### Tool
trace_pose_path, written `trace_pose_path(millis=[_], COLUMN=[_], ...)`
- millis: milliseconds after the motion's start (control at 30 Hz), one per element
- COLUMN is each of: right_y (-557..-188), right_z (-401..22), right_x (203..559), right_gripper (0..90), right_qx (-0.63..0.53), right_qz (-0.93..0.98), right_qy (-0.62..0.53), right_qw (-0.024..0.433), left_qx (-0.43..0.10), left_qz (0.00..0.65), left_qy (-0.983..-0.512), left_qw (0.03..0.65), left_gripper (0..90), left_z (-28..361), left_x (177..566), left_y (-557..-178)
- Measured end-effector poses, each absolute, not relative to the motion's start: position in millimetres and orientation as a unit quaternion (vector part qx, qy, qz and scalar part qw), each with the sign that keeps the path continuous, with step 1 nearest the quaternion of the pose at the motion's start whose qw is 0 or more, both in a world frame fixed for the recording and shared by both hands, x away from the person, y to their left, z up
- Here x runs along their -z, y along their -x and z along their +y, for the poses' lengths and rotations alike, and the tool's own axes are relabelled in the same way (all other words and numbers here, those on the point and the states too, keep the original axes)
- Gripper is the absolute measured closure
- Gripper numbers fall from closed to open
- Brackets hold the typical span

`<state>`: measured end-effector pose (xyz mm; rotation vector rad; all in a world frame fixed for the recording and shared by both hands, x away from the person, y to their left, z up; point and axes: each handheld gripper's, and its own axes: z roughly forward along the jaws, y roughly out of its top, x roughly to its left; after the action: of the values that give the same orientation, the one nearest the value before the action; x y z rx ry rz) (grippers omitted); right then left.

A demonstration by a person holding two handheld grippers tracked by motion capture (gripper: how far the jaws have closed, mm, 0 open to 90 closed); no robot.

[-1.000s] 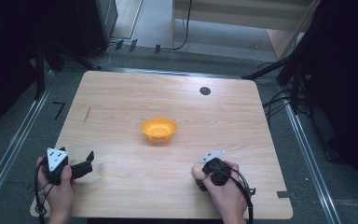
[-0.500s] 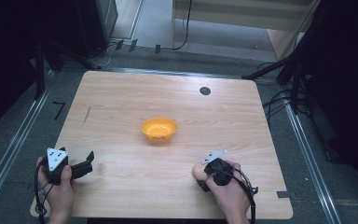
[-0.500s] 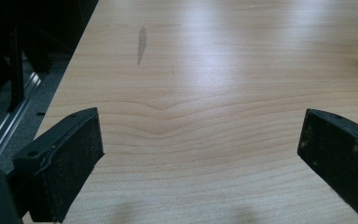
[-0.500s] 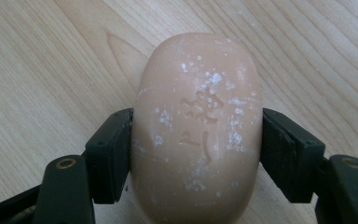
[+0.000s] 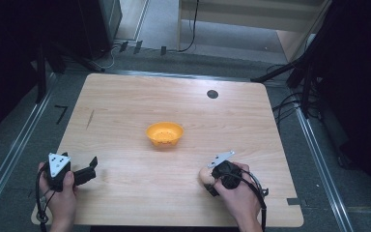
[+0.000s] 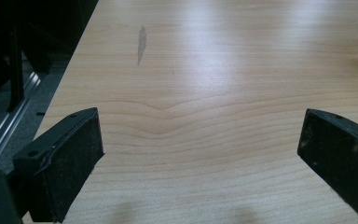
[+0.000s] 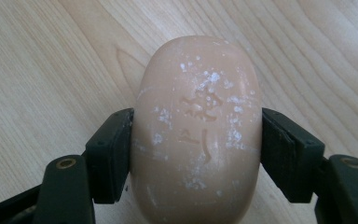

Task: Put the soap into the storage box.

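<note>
the right tool (image 5: 211, 176) sits near the table's (image 5: 125, 96) front right edge in the high view, clenched on a soap bar (image 5: 204, 176); the left tool (image 5: 89, 170) rests at the front left, an orange bowl (image 5: 164, 134) mid-table. in the left gripper view the left tool (image 6: 200, 158) gapes, released, over bare wood. in the right gripper view the right tool's (image 7: 196, 154) pads squeeze the soap bar's (image 7: 198, 130) sides.

Table (image 5: 125, 101): bare wood throughout, free passage everywhere; one obstacle, an orange bowl (image 5: 164, 134) (centre), well apart from both hands.
</note>
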<state>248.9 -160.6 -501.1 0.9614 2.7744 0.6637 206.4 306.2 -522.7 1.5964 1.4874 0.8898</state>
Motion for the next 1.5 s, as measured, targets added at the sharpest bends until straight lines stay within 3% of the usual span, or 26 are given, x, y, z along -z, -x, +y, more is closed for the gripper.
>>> trace_pose_path(millis=[1500], right_y=[-287], right_z=[-148], right_x=[473], right_gripper=[32.3], right_qx=[-0.233], right_qz=[0.955], right_qy=[-0.169], right_qw=[0.065], left_qx=[-0.35], left_qz=[0.583], left_qy=[-0.626], left_qw=[0.382], left_gripper=[0.4], left_z=[306], left_x=[523], left_y=[-207])
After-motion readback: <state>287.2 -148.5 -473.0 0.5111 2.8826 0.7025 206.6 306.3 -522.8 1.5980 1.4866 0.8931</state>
